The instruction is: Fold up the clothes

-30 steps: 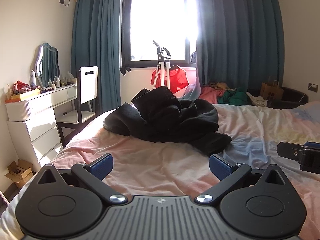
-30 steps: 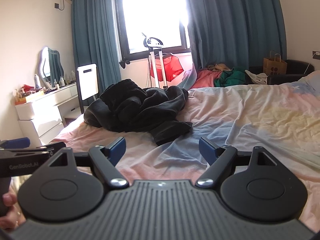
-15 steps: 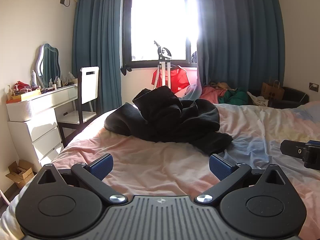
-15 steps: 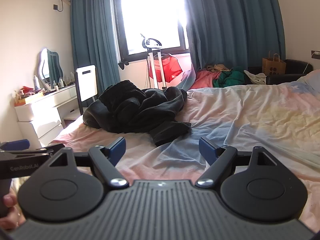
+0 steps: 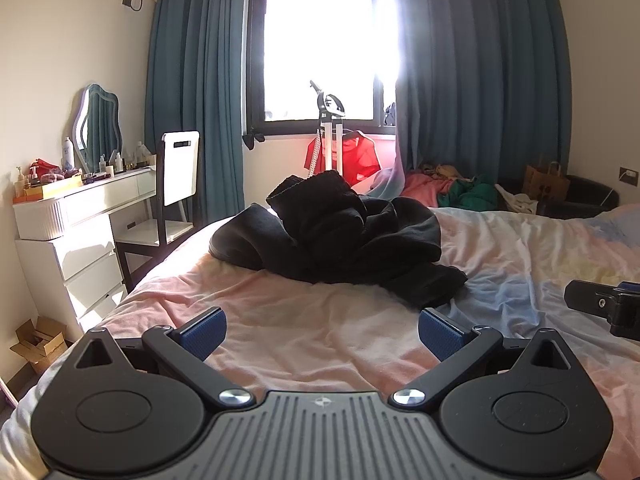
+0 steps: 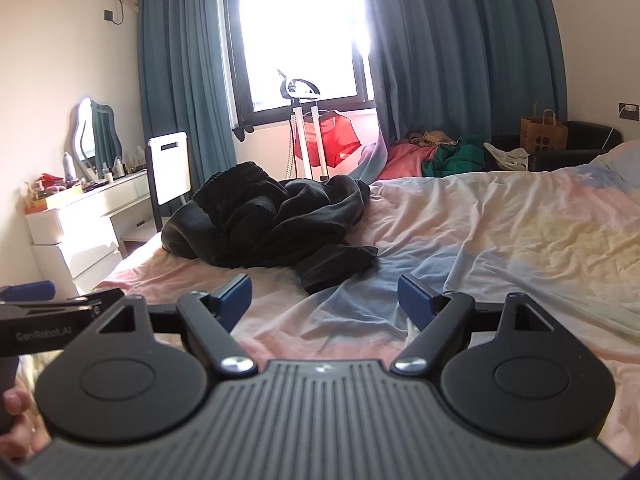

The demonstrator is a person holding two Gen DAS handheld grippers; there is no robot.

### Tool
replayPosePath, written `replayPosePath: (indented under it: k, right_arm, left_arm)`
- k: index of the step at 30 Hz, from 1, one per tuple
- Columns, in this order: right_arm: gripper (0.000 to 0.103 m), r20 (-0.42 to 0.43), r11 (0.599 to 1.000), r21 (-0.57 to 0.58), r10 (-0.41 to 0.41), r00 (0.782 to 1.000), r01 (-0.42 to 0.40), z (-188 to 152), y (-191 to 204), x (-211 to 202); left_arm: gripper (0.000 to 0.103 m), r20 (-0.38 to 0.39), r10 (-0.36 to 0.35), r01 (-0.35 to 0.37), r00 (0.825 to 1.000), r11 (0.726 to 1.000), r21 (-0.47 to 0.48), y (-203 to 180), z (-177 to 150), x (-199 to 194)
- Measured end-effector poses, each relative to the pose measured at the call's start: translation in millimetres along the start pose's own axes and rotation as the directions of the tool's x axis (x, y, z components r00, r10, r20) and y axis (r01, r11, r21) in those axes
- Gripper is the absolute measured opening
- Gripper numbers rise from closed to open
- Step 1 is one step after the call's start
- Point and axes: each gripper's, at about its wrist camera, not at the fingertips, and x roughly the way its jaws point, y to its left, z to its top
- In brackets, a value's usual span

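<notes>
Both the left tongs (image 5: 322, 330) and right tongs (image 6: 325, 296) gape wide and empty, held low over the bed (image 5: 320, 344), likely lining up a first grab. The black garment (image 5: 340, 240) lies heaped ahead of both (crumpled, its long axis running roughly crosswise).

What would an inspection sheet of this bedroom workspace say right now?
Surface: bed, wrinkled pastel sheet.
Job's things: black clothes heaped, unfolded, on the bed.
Clutter: clothes pile by the curtain; paper bag; boxes on the floor.
Grippers: left gripper and right gripper open, empty, short of the heap.
Cables: one at a wall socket.
Surroundings: window, curtains, dresser, mirror, chair, red shirt on a stand.
</notes>
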Motion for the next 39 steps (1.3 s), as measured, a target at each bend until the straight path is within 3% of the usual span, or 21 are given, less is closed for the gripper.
replayPosePath:
  k: [31,39]
  right_arm:
    - [0.082,0.019,0.999,0.033,-0.041,0.999,0.041,-0.1,-9.1,0.7]
    - [0.082,0.018,0.997,0.056,-0.056,0.998,0.055,0.9,-17.9,-0.7]
  left_arm:
    - [0.103,-0.049,0.047,-0.045,0.998,0.998,0.050,-2.0,-11.4,17.7]
    - [0.103,-0.072,0.073,-0.067,0.995,0.994,0.082,-1.7,6.8,46.6]
